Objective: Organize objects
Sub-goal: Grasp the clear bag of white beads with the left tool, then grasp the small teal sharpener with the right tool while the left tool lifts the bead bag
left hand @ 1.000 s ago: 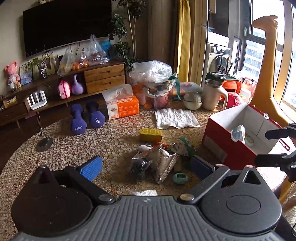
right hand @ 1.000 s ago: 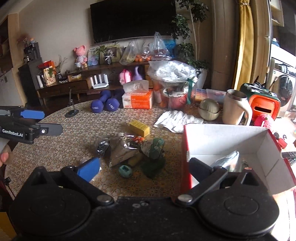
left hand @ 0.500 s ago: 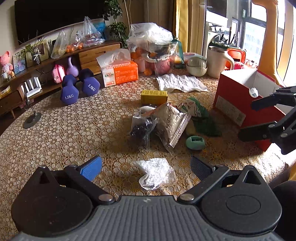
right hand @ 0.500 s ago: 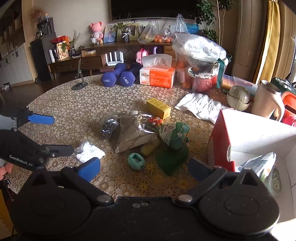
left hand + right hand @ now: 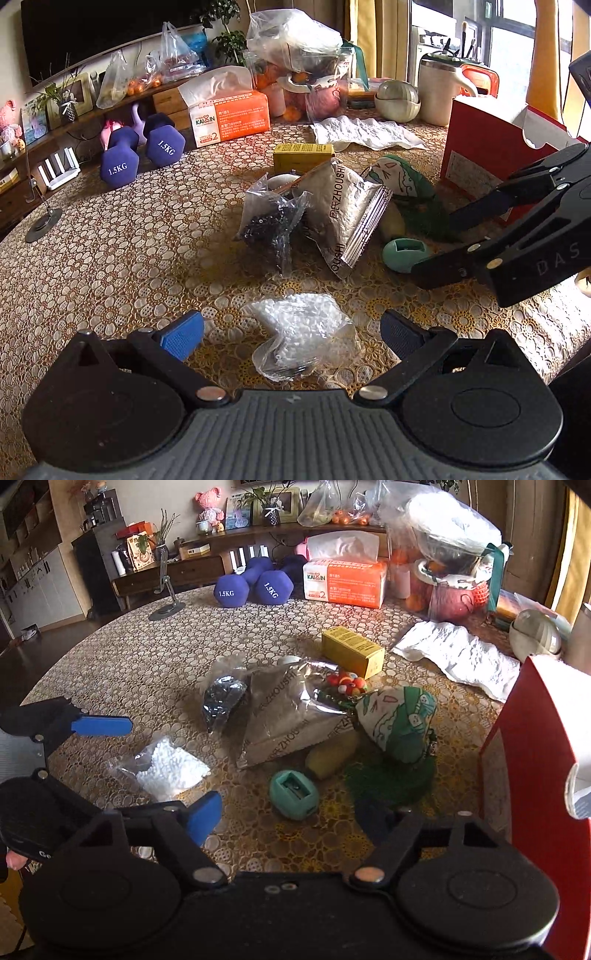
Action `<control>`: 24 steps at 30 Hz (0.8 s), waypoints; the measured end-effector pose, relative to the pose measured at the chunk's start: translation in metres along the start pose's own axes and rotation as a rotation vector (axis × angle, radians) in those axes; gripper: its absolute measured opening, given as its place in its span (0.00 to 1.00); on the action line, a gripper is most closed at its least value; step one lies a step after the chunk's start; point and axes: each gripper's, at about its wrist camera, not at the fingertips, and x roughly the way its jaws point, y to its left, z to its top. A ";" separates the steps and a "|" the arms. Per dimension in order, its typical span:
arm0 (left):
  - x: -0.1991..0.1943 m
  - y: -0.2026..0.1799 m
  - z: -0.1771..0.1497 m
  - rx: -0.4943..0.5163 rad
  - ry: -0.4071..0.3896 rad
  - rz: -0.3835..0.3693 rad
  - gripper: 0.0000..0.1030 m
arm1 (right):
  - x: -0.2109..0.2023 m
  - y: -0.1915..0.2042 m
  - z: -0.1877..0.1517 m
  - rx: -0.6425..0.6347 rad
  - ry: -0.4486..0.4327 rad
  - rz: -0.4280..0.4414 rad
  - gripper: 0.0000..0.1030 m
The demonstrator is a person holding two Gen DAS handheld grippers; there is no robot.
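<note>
Left wrist view: the left gripper (image 5: 291, 328) hovers low over a patterned table (image 5: 110, 258), its blue-padded jaws spread wide on either side of a small clear bag of white beads (image 5: 303, 339), not touching it; that straddle looks like the set-up for a pinch. Further right lies the waiting clutter: a bag of dark beads (image 5: 269, 225), a silver foil pouch (image 5: 343, 210), a yellow box (image 5: 303, 153), a green printed pouch (image 5: 402, 181) and a teal sharpener (image 5: 404, 253). The right gripper (image 5: 291, 818) has just been narrowing its jaws, partly open and empty, with the sharpener just ahead between them. At far right stands the red box (image 5: 484, 151), open-topped, probably the container for everything.
</note>
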 end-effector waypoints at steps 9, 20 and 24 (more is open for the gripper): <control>0.009 -0.004 -0.001 -0.006 0.009 -0.008 0.86 | 0.019 -0.002 0.004 0.023 0.018 0.031 0.61; 0.011 -0.008 -0.001 -0.005 0.033 0.000 0.54 | 0.027 0.001 0.000 0.026 0.024 0.006 0.44; 0.011 -0.010 0.001 -0.001 0.046 0.008 0.49 | 0.026 0.002 0.000 0.027 0.020 -0.012 0.35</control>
